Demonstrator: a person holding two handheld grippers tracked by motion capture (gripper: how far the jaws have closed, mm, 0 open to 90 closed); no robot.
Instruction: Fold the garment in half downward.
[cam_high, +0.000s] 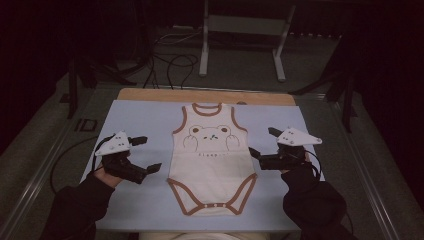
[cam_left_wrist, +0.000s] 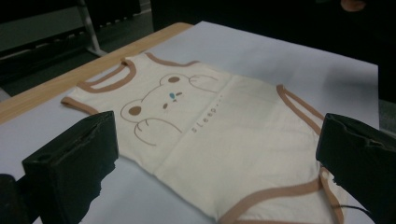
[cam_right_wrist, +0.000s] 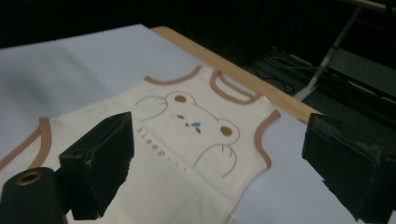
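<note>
A cream baby bodysuit (cam_high: 211, 160) with brown trim and a bear print lies flat and face up in the middle of the pale blue mat (cam_high: 140, 120), neck toward the far edge. My left gripper (cam_high: 148, 153) hovers just left of it, jaws wide open and empty. On the garment's right side my right gripper (cam_high: 263, 142) is also open, with nothing in it. In the left gripper view the bodysuit (cam_left_wrist: 210, 135) spreads between the jaws. In the right gripper view the bear print (cam_right_wrist: 196, 126) sits between the jaws.
The mat covers a wooden table whose far edge (cam_high: 205, 95) shows beyond it. Metal rails (cam_high: 45, 165) flank the table. Cables (cam_high: 172, 65) and a white stand (cam_high: 240, 30) are on the floor behind.
</note>
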